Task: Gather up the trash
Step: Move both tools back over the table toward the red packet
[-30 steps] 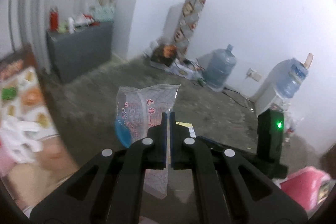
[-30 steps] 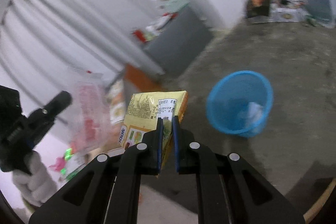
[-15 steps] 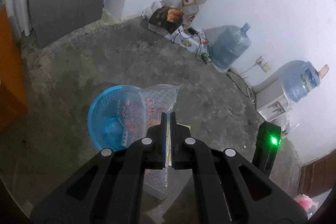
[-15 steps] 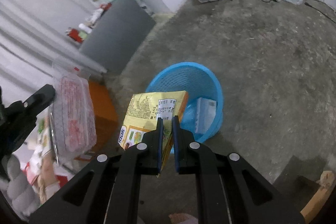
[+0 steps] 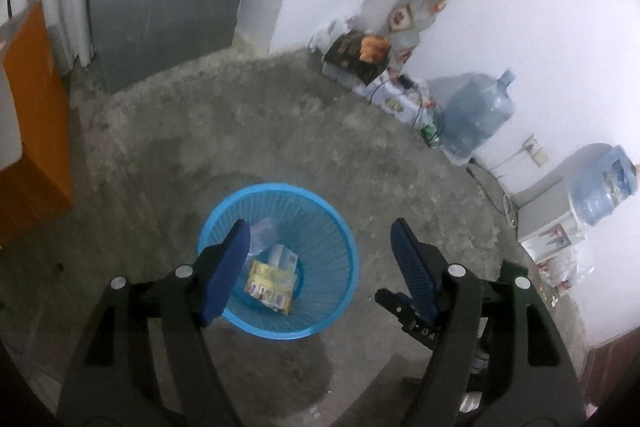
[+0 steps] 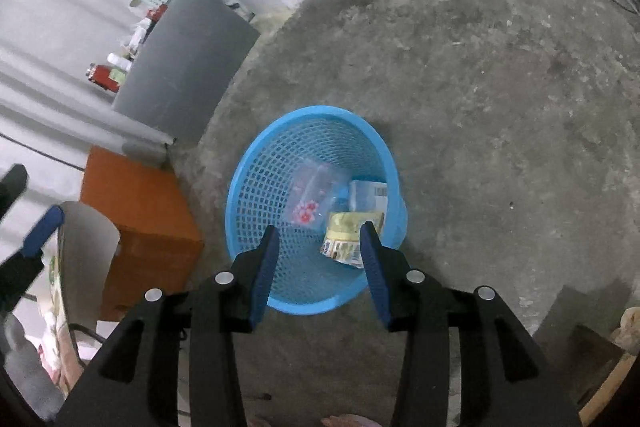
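Both the left hand-held gripper and right hand-held gripper were opening, empty, and their wrappers now lay in the basket.

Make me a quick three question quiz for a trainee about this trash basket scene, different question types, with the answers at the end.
1. True or false: the yellow packet lies inside the blue basket.
2. Multiple choice: the clear wrapper with red print is (A) in the left gripper, (B) in the basket, (C) on the concrete floor.
3. Fill in: between the fingers of the right gripper there is ____ held.

Key
1. True.
2. B.
3. Nothing; both grippers' jaws are opening, with no item between them.
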`<state>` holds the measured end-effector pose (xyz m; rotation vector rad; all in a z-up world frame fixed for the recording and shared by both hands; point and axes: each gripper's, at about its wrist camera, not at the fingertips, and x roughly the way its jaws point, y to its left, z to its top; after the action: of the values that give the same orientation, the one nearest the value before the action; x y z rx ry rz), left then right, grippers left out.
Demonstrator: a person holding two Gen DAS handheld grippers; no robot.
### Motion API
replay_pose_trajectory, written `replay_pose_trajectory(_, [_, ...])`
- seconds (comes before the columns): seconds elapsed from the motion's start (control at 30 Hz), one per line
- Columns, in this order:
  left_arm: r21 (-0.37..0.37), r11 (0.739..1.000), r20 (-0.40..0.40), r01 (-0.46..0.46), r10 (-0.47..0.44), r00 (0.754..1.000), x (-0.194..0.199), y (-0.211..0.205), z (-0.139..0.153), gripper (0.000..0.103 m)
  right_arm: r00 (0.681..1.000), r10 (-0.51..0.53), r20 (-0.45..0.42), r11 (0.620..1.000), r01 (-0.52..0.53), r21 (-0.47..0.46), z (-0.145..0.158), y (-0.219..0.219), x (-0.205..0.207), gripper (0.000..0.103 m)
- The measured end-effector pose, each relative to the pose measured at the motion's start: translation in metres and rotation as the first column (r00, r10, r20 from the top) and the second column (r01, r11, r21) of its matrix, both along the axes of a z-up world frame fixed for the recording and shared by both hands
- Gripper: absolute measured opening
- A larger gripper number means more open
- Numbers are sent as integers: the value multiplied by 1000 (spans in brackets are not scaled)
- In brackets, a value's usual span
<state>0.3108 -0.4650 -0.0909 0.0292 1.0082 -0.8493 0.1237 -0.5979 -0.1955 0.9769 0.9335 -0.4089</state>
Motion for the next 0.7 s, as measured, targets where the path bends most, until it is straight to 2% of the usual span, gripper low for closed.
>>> replay_pose_trajectory(0.13, [-71,997,34,34,-32,999,-19,40,51,70,994,50,93,999,-50,-4,38,18,-21,42])
replay_pose_trajectory(0.27, [-119,992,121,31,-16,993,-46,112,115,75,966,150,209,989,-144,-43,87,45,-35,52])
replay_pose_trajectory(0.37, [-135,991,201,-6,34,979,-68,175,151,81,927,249,282,969,-240,-66,122,75,-36,58])
replay_pose_trajectory(0.47, [-163,982,230,-97,133,964,-89,245,176,83,871,365,328,930,-357,-87,151,113,-26,62])
replay_pose_trajectory(0.57, [-172,961,271,-216,257,927,-111,312,185,83,820,453,350,886,-457,-77,170,158,-15,64])
replay_pose_trajectory(0.7, [-165,906,297,-389,422,857,-140,396,180,83,744,565,355,815,-570,-102,185,224,-1,66])
